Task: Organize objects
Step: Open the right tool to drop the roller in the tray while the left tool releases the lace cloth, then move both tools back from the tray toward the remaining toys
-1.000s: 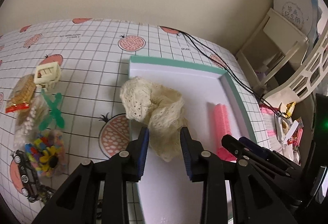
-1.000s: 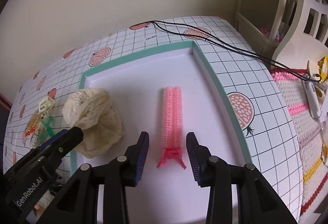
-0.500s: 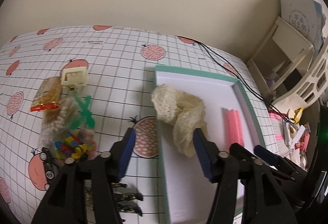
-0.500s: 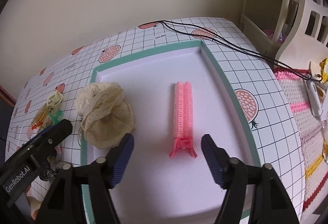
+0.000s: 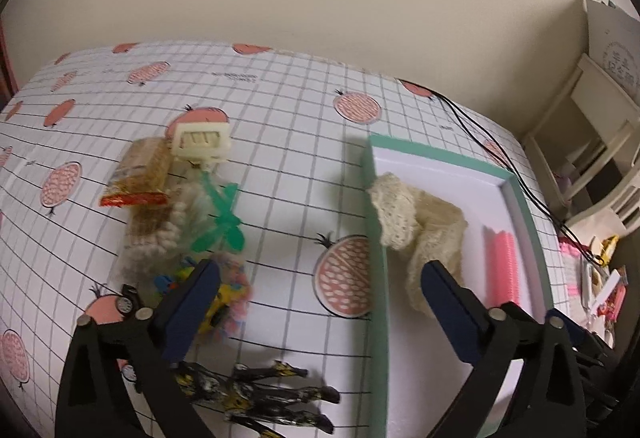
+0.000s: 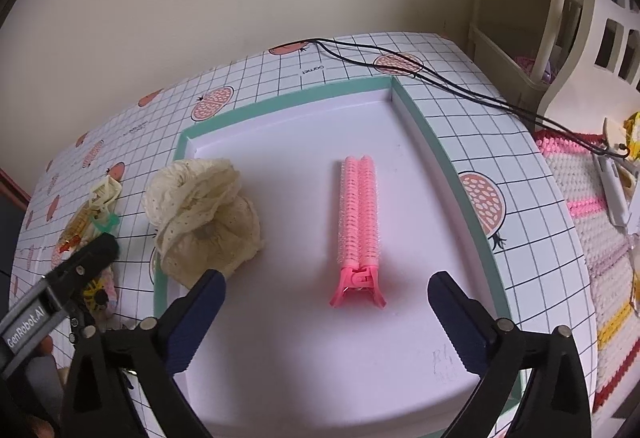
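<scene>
Both claws had let go and pulled back. The left gripper [image 5: 318, 284] and right gripper [image 6: 326, 298] were wide open, holding nothing. The lacy cloth [image 6: 204, 215] and pink clip [image 6: 358, 226] lay inside the tray [image 6: 452, 161]. The toy pile [image 5: 176, 209] beside the tray waited.

left gripper [image 5: 316, 288]: my black arms, navy ribbed pads, silver screws
right gripper [image 6: 326, 298]: same build
marking: white "GenRobot.AI"
</scene>
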`<control>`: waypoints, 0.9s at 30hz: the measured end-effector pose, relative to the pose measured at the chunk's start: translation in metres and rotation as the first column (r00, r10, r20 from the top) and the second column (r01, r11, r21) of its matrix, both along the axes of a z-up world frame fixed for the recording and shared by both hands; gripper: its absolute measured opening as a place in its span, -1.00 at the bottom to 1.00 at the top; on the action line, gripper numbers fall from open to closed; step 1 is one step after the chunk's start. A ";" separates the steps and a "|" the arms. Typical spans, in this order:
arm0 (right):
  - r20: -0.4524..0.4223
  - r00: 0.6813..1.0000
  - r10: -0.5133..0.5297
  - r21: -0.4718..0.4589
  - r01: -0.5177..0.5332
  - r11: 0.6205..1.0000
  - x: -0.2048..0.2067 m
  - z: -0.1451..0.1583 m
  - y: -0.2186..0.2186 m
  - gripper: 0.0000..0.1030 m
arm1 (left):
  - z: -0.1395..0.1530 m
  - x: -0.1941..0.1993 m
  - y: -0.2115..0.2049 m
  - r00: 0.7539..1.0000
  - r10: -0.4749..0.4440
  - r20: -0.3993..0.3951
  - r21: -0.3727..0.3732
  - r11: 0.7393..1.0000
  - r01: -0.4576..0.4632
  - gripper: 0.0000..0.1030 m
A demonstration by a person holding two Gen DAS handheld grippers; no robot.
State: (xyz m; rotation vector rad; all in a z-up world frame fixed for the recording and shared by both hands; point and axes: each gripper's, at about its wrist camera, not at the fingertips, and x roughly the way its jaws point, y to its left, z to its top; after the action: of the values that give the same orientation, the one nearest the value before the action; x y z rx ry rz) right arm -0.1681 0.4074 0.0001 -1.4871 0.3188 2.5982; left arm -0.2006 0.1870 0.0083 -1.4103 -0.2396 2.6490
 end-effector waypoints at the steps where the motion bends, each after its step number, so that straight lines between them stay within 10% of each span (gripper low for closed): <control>1: -0.002 1.000 0.002 0.007 -0.002 1.000 0.000 0.000 0.000 1.00 | 0.001 0.001 -0.001 1.000 0.005 -0.008 -0.006 1.000 -0.005 1.00; 27: -0.015 0.997 0.074 0.087 -0.073 0.994 -0.003 0.014 -0.032 1.00 | 0.021 0.000 -0.034 0.998 0.029 -0.064 0.001 1.000 -0.029 1.00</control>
State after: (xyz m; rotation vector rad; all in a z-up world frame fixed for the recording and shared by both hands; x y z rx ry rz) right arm -0.1707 0.3759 0.0144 -1.4737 0.1542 2.6470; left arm -0.2003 0.1528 0.0293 -1.3295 -0.2556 2.7115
